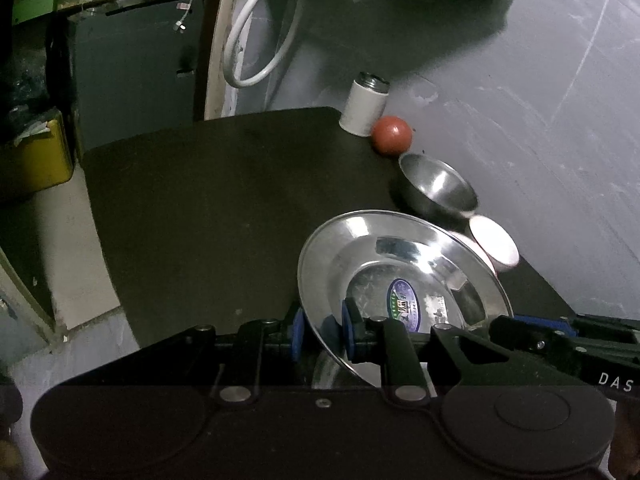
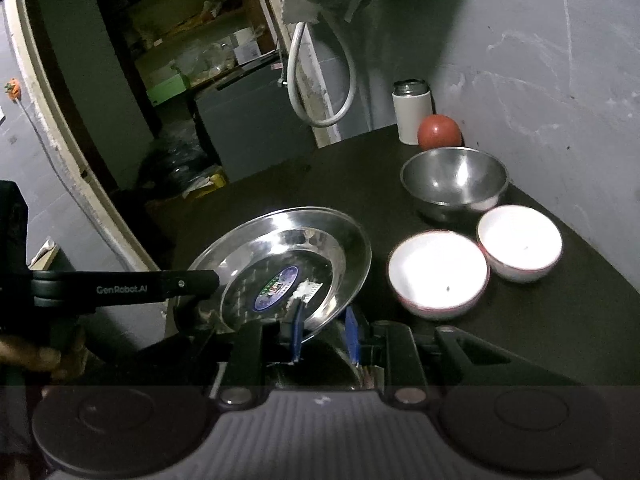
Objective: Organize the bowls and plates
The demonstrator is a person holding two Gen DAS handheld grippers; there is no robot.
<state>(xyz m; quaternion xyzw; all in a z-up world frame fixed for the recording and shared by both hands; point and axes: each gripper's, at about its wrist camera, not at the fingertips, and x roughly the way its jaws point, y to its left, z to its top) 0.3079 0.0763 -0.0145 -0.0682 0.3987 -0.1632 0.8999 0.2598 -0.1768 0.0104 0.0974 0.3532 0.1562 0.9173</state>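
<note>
Currently both claws pinch one steel plate [image 2: 280,264] by opposite rims, left gripper [image 1: 320,332] and right gripper [image 2: 324,332], above the dark table [image 1: 200,200]; thin, stiff, slippery metal, likely light; rim holds suit it.

Both claws are angled downward and clamped: left claw [image 1: 320,330] pinches one rim of the steel plate [image 1: 400,264], right claw [image 2: 324,330] grips the opposite rim, blue pads squeezing tight.
</note>
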